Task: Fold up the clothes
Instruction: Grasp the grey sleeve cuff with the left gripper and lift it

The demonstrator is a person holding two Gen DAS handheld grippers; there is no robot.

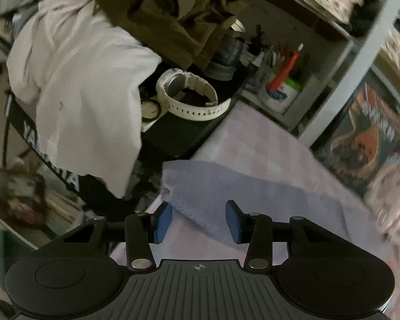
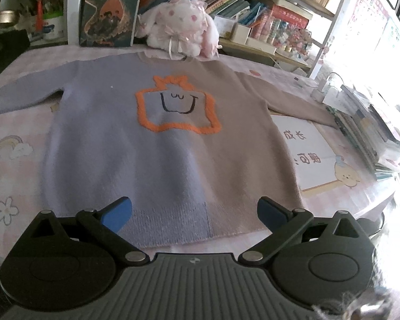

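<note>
I see the sweater (image 2: 157,144) spread flat on the pink table (image 2: 10,170), half lilac, half beige, orange outline centered. My left gripper (image 1: 198,220) and right gripper (image 2: 194,212) both hang apart.

One knitted sweater (image 2: 173,144), half lilac and half beige with an orange outline figure, lies at frame centre in the right wrist view; one white-and-pink plush rabbit (image 2: 178,26) sits at upper centre; one upright dark illustrated book (image 2: 109,10) stands at upper left; one white wristwatch (image 1: 189,96) shows at centre of the left wrist view; one white cloth garment (image 1: 77,90) hangs at left; two grippers, one per view.
</note>
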